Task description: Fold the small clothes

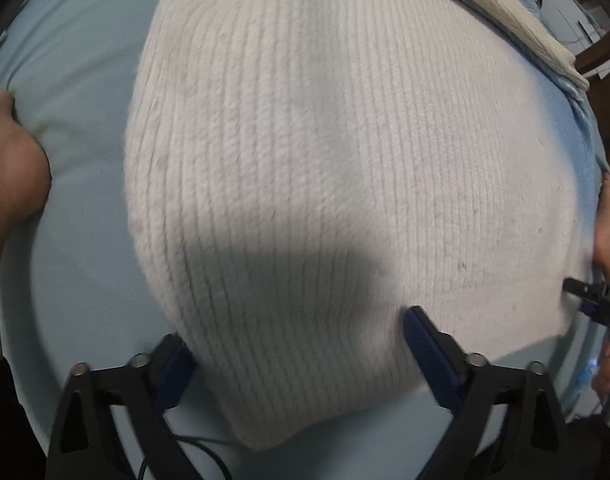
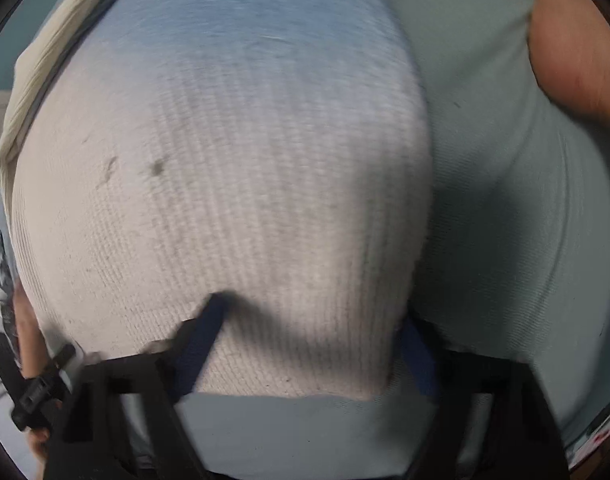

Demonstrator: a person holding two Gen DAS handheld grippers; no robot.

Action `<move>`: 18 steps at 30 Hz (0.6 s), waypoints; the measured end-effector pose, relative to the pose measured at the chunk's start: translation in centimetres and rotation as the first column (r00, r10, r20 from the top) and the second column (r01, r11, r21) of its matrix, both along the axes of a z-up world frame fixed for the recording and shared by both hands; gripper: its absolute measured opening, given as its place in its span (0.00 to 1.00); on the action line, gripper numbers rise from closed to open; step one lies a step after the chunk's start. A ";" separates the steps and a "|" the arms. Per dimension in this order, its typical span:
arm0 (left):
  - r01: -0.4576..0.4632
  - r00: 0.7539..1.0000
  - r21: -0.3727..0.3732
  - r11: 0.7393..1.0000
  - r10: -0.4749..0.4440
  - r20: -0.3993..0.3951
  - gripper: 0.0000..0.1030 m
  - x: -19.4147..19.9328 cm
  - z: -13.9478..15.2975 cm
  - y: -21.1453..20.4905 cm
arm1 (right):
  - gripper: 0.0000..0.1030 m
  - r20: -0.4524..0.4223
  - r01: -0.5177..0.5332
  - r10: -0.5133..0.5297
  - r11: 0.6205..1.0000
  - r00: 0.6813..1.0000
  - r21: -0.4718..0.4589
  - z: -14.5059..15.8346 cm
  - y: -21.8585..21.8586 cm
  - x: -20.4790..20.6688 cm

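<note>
A white ribbed knit garment [image 1: 325,168] lies flat on a pale blue sheet [image 1: 81,240] and fills most of both views. My left gripper [image 1: 297,348] is open, its fingers straddling the garment's near corner, one blue pad resting on top of the knit and the other at its left edge. In the right wrist view the same knit [image 2: 233,184] lies under my right gripper [image 2: 313,320], which is open with its fingers spread over the garment's near hem. The right wrist view is blurred.
A cream knit piece [image 1: 501,12] lies along the far edge of the garment, also at the left of the right wrist view [image 2: 37,92]. Bare skin shows at the left edge [image 1: 9,168]. The other gripper's tip [image 1: 593,296] shows at the right. Dark wooden furniture [image 1: 609,80] stands beyond the bed.
</note>
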State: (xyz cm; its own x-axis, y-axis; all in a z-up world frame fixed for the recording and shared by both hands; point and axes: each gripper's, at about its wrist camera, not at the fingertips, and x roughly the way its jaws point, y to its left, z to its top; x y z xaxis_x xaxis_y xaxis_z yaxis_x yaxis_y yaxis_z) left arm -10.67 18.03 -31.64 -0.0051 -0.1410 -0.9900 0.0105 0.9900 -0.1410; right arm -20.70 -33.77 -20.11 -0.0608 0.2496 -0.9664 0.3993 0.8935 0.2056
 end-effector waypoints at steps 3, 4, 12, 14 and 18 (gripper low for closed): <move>0.021 1.000 0.024 1.000 -0.021 0.005 0.32 0.9 0.9 -0.4 | 0.12 0.054 -0.064 0.063 0.998 0.997 0.013 0.6 0.8 1.0; -0.012 1.000 -0.029 1.000 0.012 -0.009 0.21 1.3 1.3 0.1 | 0.12 0.074 -0.056 0.054 0.998 0.996 0.037 0.9 0.9 1.3; 0.024 0.988 -0.236 0.971 0.013 0.154 0.16 2.9 12.1 -0.1 | 0.09 0.421 -0.023 -0.069 0.978 0.904 0.209 12.0 -1.1 1.1; 0.030 0.971 -0.283 0.959 0.038 0.235 0.15 3.4 16.4 0.5 | 0.09 0.514 -0.019 -0.122 0.965 0.849 0.261 15.1 -2.4 0.6; 0.020 0.940 -0.346 0.938 0.100 0.326 0.14 3.3 22.1 2.3 | 0.06 0.678 -0.010 -0.190 0.960 0.710 0.280 19.8 -5.3 -1.6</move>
